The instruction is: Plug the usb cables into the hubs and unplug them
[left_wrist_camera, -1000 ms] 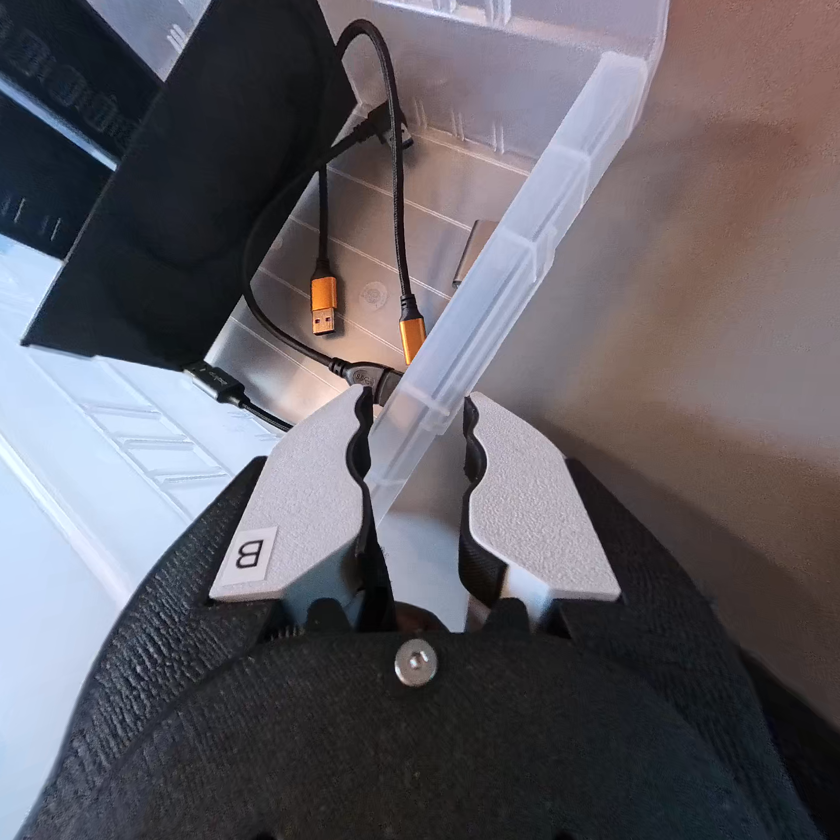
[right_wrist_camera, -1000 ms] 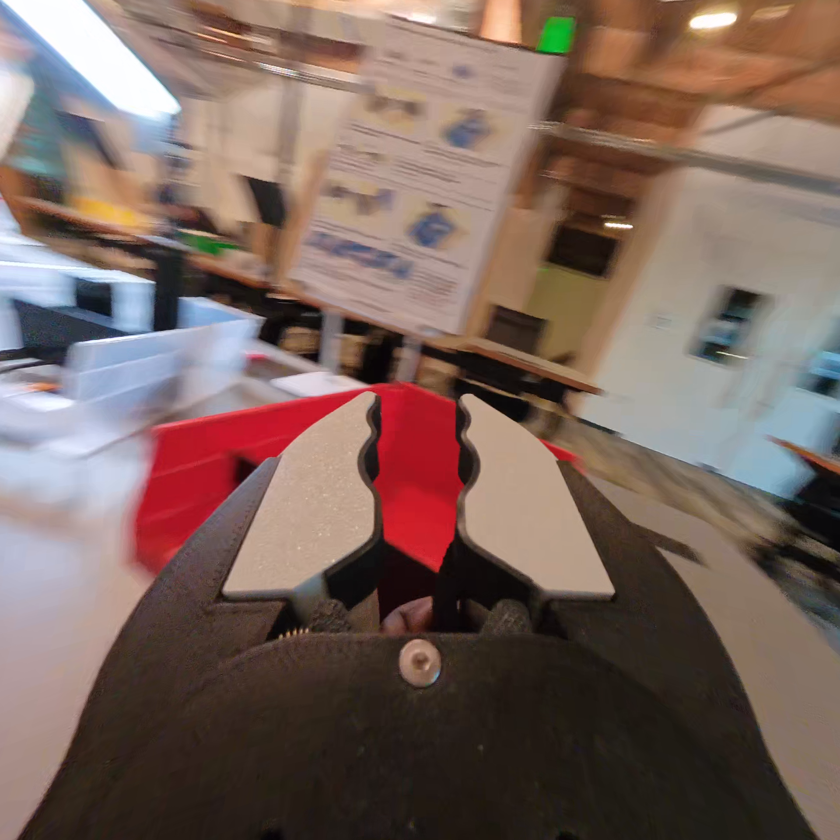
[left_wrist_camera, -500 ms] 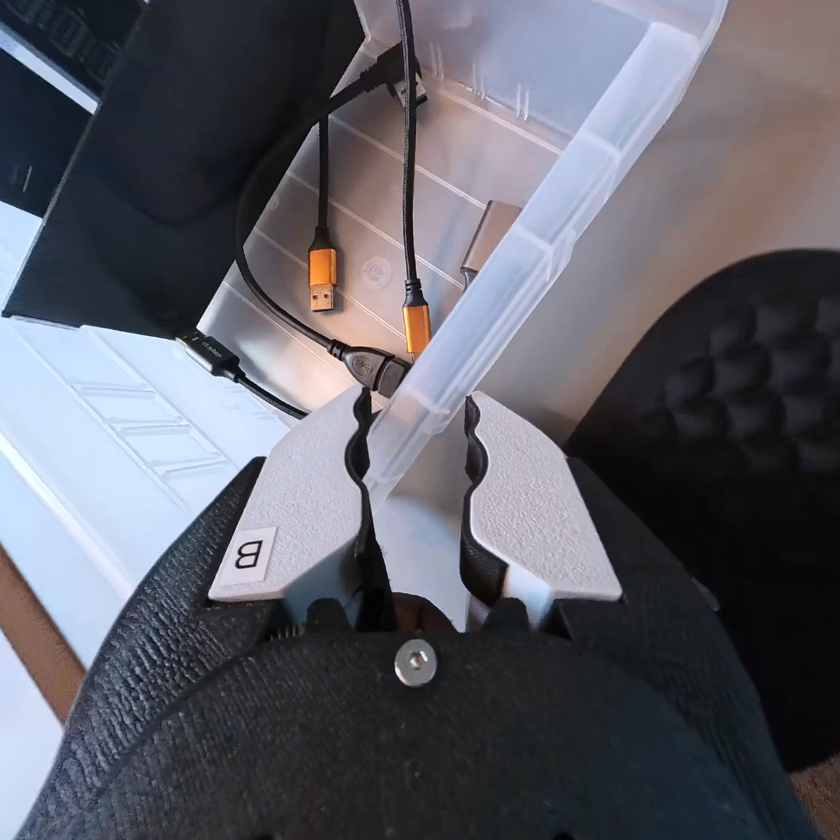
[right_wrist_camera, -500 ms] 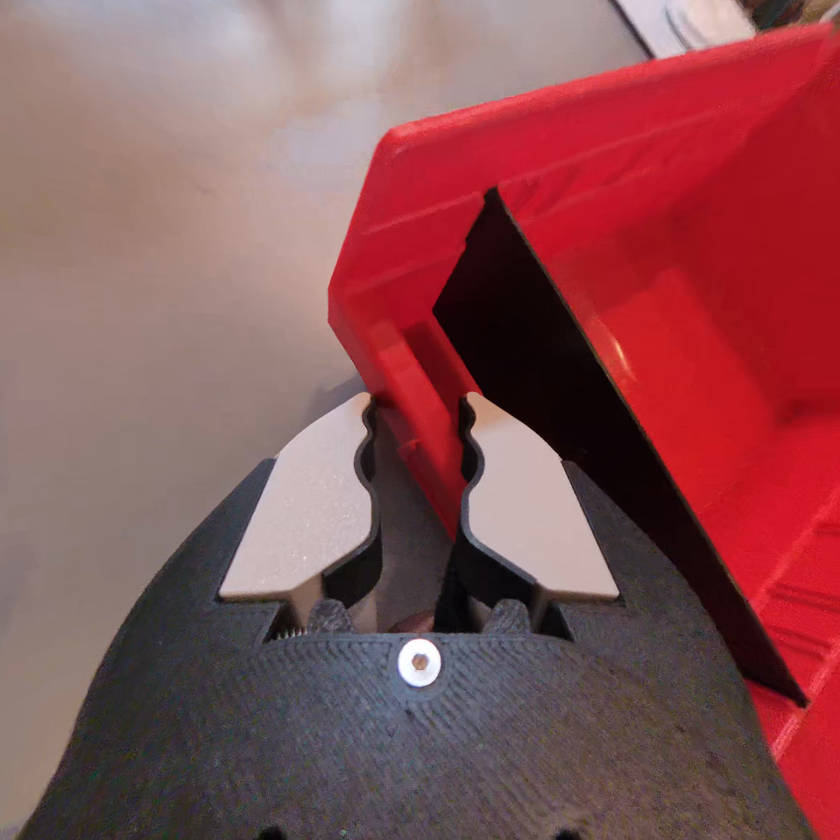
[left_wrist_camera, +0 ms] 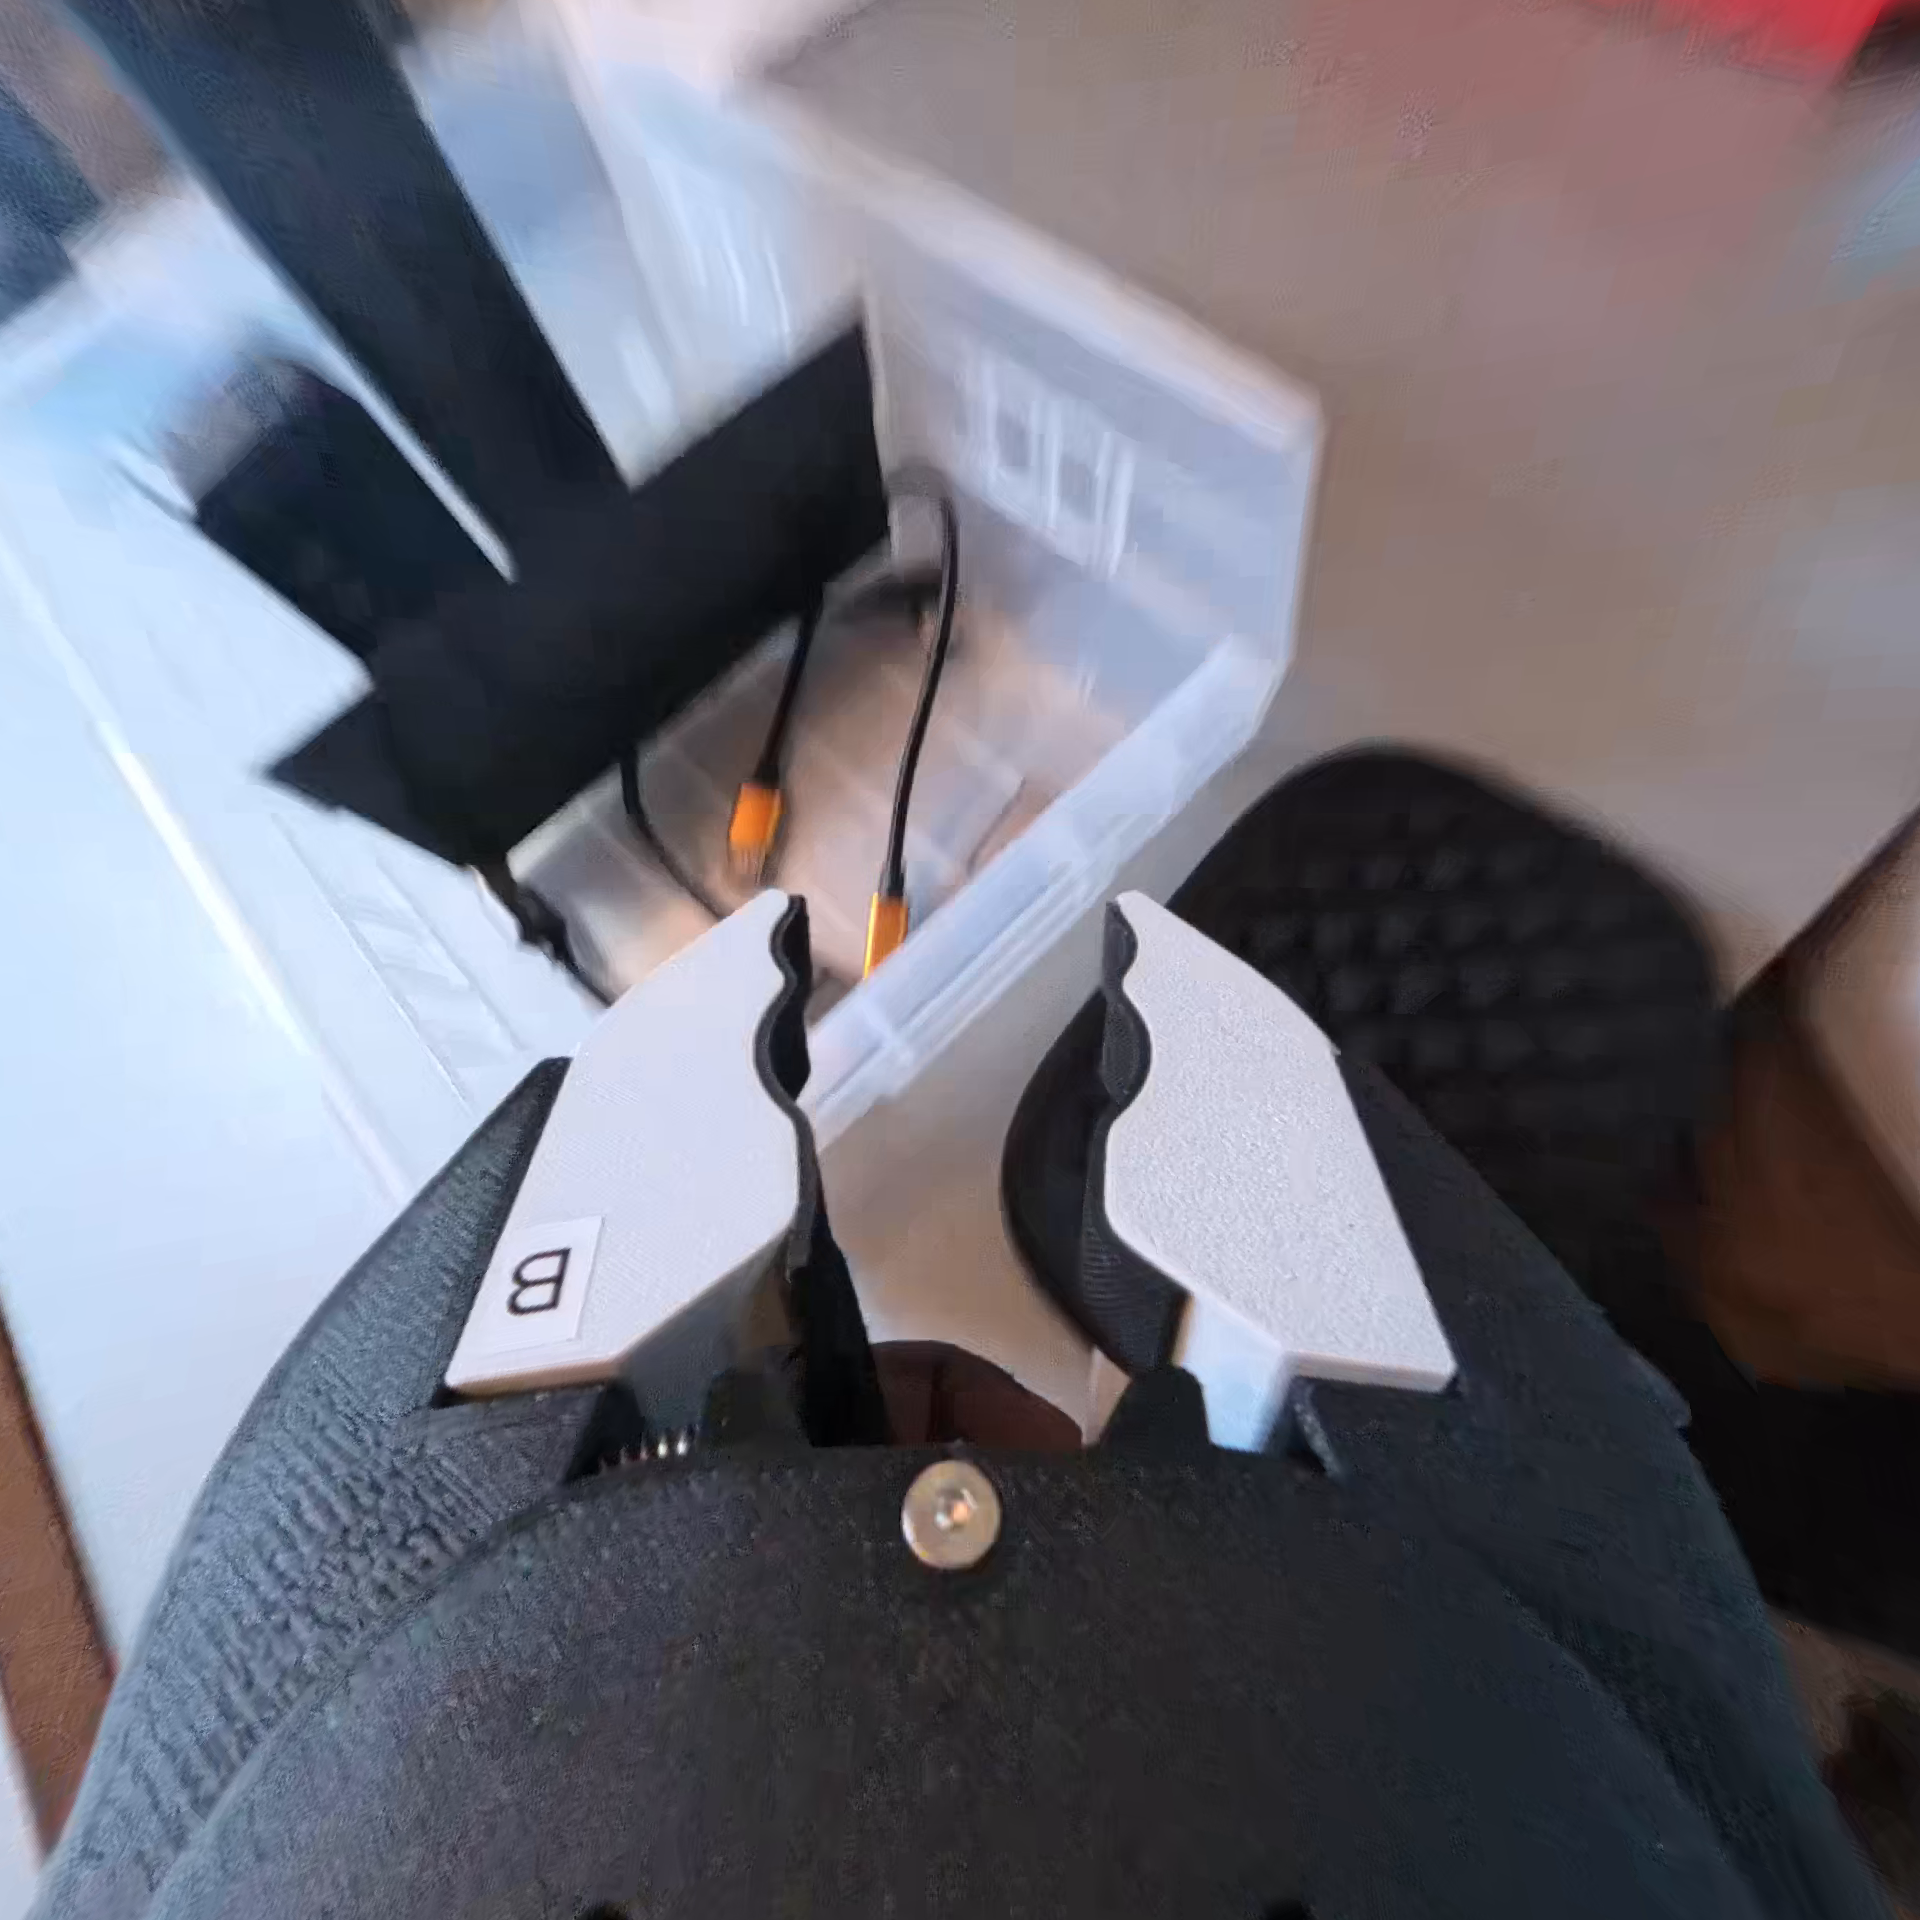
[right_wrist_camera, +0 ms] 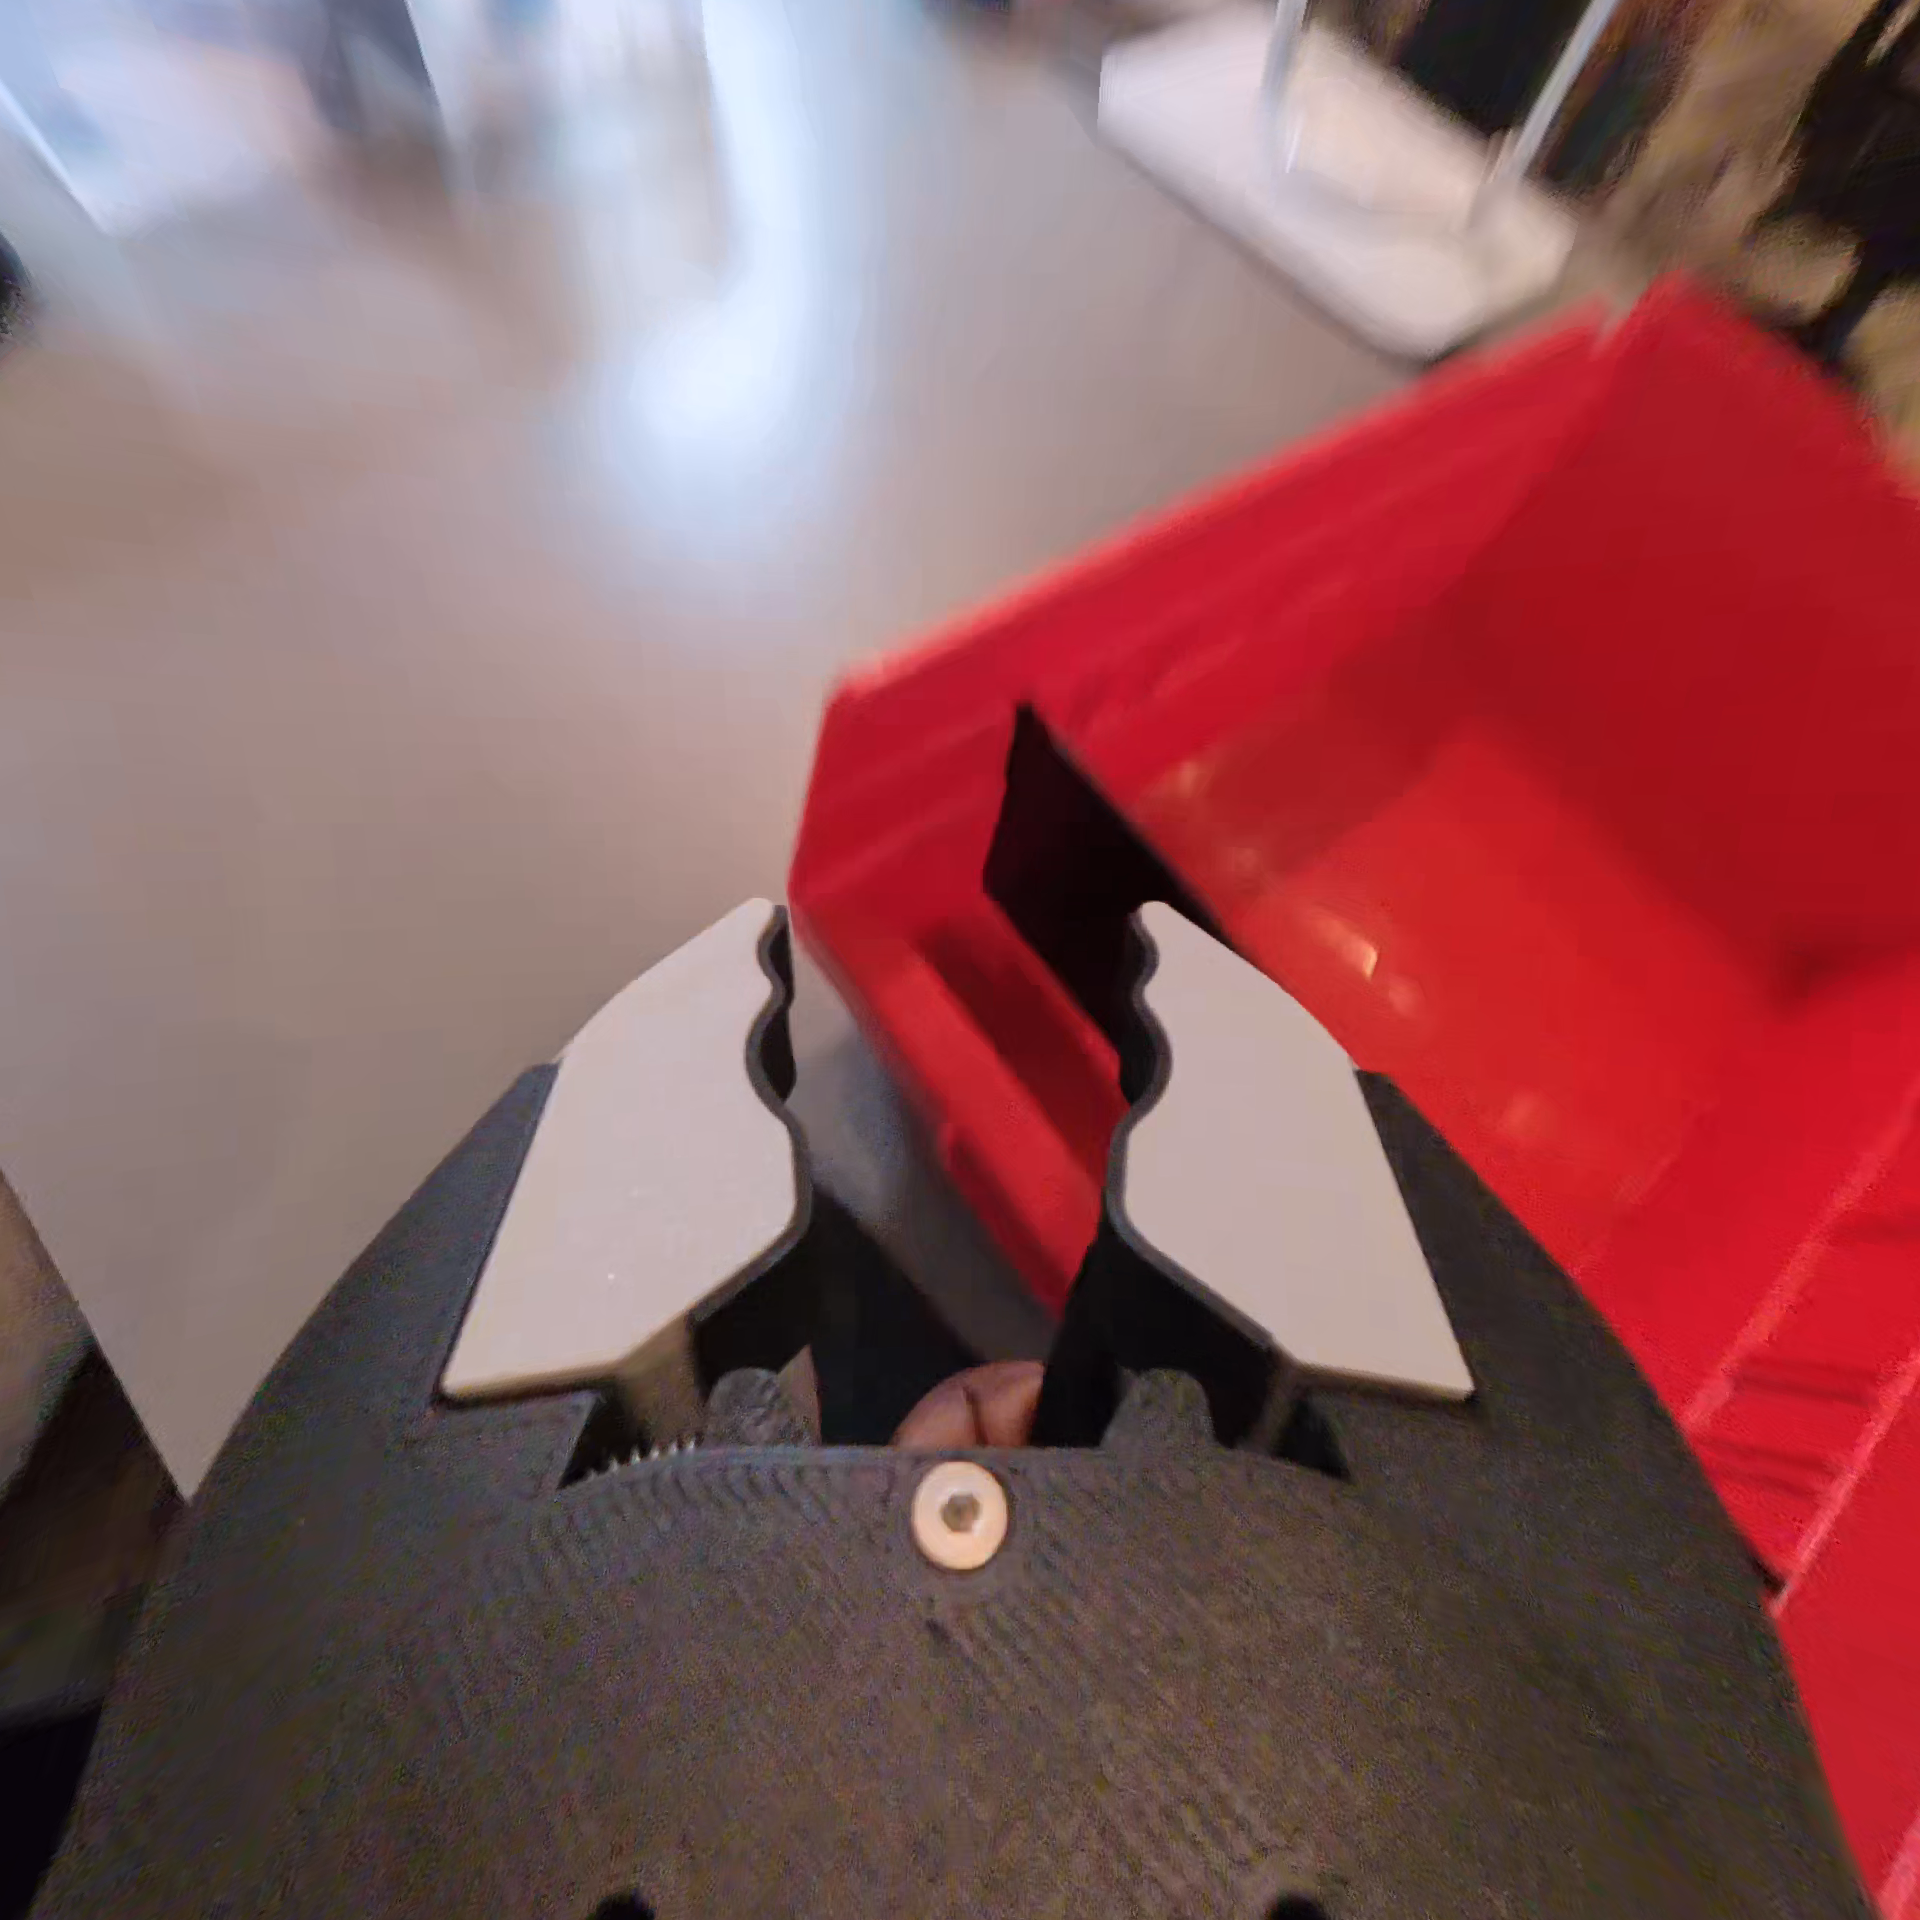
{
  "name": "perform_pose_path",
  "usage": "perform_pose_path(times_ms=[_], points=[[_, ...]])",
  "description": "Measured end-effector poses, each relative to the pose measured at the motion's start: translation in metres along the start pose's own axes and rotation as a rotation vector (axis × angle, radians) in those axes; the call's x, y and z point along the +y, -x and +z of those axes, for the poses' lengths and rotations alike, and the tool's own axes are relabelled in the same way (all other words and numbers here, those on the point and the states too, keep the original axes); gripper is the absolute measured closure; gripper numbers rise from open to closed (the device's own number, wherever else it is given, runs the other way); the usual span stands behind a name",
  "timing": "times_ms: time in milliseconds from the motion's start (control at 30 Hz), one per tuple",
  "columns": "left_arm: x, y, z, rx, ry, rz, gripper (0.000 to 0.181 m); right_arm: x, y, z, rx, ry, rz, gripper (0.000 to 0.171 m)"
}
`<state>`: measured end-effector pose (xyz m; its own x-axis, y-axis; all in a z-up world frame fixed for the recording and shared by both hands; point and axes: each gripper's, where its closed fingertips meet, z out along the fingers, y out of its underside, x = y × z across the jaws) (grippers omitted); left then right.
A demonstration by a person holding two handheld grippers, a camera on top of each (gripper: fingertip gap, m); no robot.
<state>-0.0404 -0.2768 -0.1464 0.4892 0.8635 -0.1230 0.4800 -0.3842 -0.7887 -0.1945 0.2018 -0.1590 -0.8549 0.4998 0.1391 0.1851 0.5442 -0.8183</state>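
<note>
In the left wrist view, a clear plastic bin (left_wrist_camera: 1101,821) holds black USB cables with orange plugs (left_wrist_camera: 753,821) (left_wrist_camera: 888,925) and a black divider (left_wrist_camera: 623,582). My left gripper (left_wrist_camera: 951,904) is open; the bin's near wall corner sits between its fingers, apart from the right one. In the right wrist view, my right gripper (right_wrist_camera: 961,909) is open, astride the near corner of a red bin (right_wrist_camera: 1455,675) with a black divider (right_wrist_camera: 1060,862) inside. I cannot make out a hub; both views are blurred.
The bins stand on a pale grey table (right_wrist_camera: 416,727). A black mesh chair seat (left_wrist_camera: 1455,956) lies below the table edge, right of the left gripper. White bins (left_wrist_camera: 156,935) sit left of the clear one.
Both grippers were shut on their bin walls half a second ago; both have opened and let go. The left view has pulled back from the clear bin.
</note>
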Motion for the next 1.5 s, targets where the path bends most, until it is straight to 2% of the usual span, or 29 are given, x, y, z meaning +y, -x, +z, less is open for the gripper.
perform_pose_path(times_ms=[33, 133, 200, 267, 333, 467, 533, 700, 767, 833, 900, 1033, 1200, 1333, 1500], points=[[-0.024, -0.003, -0.011, -0.008, -0.116, -0.016, 0.122, -0.022, 0.0, -0.006, 0.012, -0.112, -0.006, 0.106], [-0.107, 0.011, -0.036, -0.127, -0.511, -0.15, 0.109, -0.094, 0.012, -0.018, 0.035, -0.449, -0.098, 0.095], [-0.143, 0.024, -0.029, -0.15, -0.633, -0.259, 0.093, -0.134, 0.031, -0.014, 0.016, -0.595, -0.167, 0.094], [-0.157, 0.041, 0.0, -0.196, -0.573, -0.262, 0.074, -0.166, 0.057, 0.001, -0.035, -0.7, -0.221, 0.094], [-0.161, 0.073, 0.033, -0.312, -0.493, -0.277, 0.07, -0.182, 0.089, 0.022, -0.145, -0.772, -0.225, 0.094], [-0.137, 0.129, 0.105, -0.438, -0.248, -0.357, 0.07, -0.174, 0.126, 0.066, -0.319, -0.813, -0.114, 0.1], [-0.126, 0.145, 0.129, -0.456, -0.164, -0.381, 0.07, -0.161, 0.135, 0.073, -0.358, -0.779, -0.113, 0.1], [-0.126, 0.161, 0.152, -0.494, -0.092, -0.365, 0.077, -0.155, 0.128, 0.072, -0.344, -0.796, -0.09, 0.104], [-0.124, 0.166, 0.158, -0.508, -0.066, -0.345, 0.088, -0.156, 0.126, 0.071, -0.358, -0.799, -0.065, 0.104], [-0.126, 0.168, 0.162, -0.508, -0.072, -0.311, 0.109, -0.156, 0.125, 0.069, -0.34, -0.809, -0.074, 0.105], [-0.129, 0.167, 0.163, -0.5, -0.084, -0.314, 0.11, -0.156, 0.122, 0.069, -0.315, -0.809, -0.093, 0.107], [-0.155, 0.155, 0.147, -0.504, -0.205, -0.223, 0.111, -0.157, 0.116, 0.071, -0.278, -0.805, -0.086, 0.108], [-0.229, 0.107, 0.09, -0.463, -0.442, -0.084, 0.111, -0.156, 0.108, 0.076, -0.238, -0.792, -0.067, 0.11], [-0.273, 0.034, 0.067, -0.253, -0.551, -0.002, 0.111, -0.155, 0.111, 0.079, -0.223, -0.777, -0.09, 0.11], [-0.28, -0.062, 0.083, 0.1, -0.594, -0.015, 0.111, -0.153, 0.115, 0.082, -0.226, -0.766, -0.108, 0.11]])
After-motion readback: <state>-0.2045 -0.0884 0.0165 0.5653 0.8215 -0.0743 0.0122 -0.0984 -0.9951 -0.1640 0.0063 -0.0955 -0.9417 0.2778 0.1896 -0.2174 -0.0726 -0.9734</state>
